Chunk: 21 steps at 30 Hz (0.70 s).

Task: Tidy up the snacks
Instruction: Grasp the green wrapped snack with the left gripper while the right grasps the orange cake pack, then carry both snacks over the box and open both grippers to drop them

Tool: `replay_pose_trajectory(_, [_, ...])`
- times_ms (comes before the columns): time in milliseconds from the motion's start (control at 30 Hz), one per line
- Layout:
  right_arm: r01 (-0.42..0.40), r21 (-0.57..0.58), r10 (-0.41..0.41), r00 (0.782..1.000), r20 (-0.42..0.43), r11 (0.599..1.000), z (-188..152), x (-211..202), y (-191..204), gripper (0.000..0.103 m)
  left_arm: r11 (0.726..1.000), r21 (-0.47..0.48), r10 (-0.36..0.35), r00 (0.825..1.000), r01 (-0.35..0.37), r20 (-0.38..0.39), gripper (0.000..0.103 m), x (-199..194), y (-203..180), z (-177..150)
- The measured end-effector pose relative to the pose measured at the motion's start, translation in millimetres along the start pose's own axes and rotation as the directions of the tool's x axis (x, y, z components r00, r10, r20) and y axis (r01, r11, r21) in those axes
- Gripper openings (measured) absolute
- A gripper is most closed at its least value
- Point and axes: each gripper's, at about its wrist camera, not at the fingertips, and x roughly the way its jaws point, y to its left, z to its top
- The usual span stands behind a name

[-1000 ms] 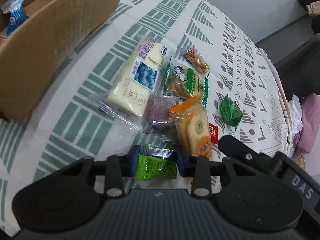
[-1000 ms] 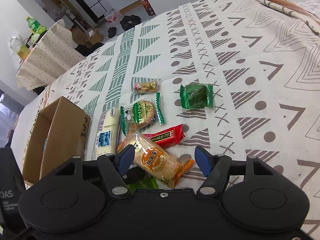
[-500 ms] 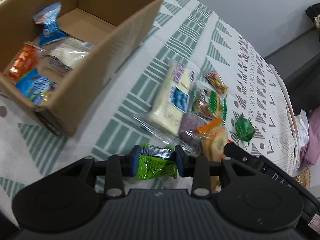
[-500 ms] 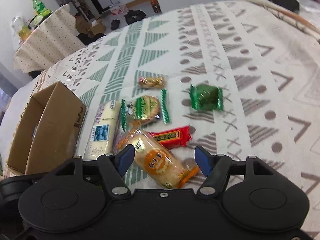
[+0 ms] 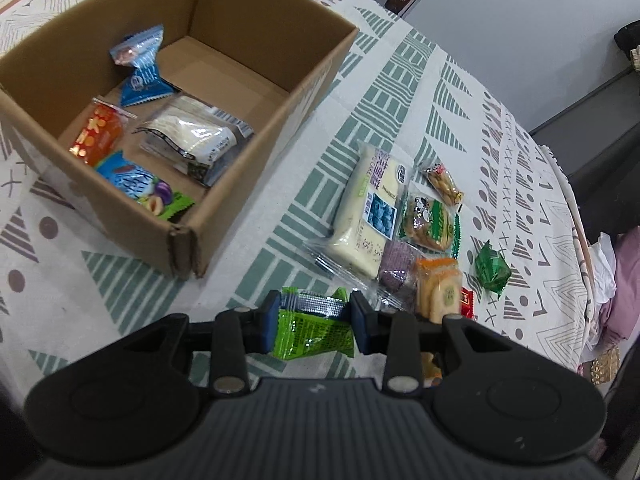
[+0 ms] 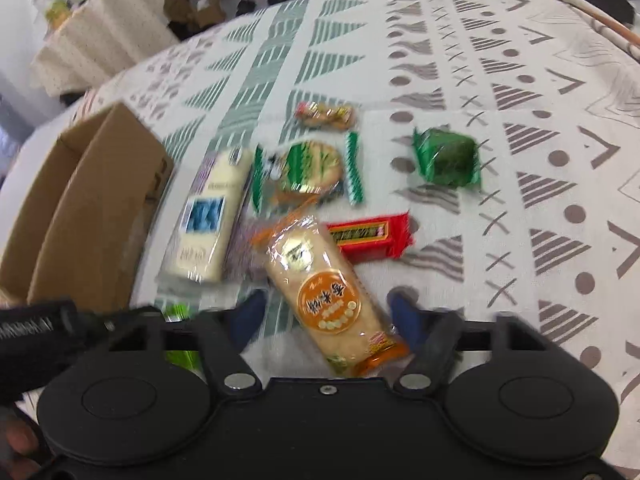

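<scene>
Snacks, left to right: cardboard box (image 5: 256, 184) holds five packets; left gripper (image 5: 316, 322) pinching lime-green packet (image 5: 312, 334) in air beside box, light, crinkly, slippery film; right gripper (image 6: 324, 314) jaws just been closing around orange rice-cracker pack (image 6: 324, 284) on tablecloth (image 6: 540, 160), pads not yet touching; brittle, grip mid-length gently

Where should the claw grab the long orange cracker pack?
Best across its narrow width, near the middle, coming down from above. The orange cracker pack lies flat and slanted on the tablecloth, long and slim, so its two long sides are the easy ones to pinch. The right claw already straddles it, jaws just closing in, pads not yet pressing. The red packet sits close beside it, so stay lower down.
</scene>
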Motion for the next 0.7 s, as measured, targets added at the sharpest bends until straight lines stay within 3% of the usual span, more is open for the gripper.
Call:
replay_pose_trajectory(167, [0.012, -0.029, -0.011, 0.999, 0.044, 1.000, -2, -17, 5, 0.041, 1.000, 0.021, -0.003, 1.000, 0.003, 0.023, 0.036, -13, -1, -2])
replay_pose_trajectory(433, [-0.076, -0.018, 0.078, 0.987, 0.138, 0.997, 4, -49, 11, 0.040, 0.997, 0.078, 0.004, 0.996, -0.011, 0.086, 0.036, -37, -12, 1])
replay_pose_trajectory(700, [-0.199, -0.032, 0.201, 0.954, 0.222, 0.980, 11, -67, 22, 0.040, 0.992, 0.120, 0.012, 0.987, -0.032, 0.161, 0.036, -63, -21, 9])
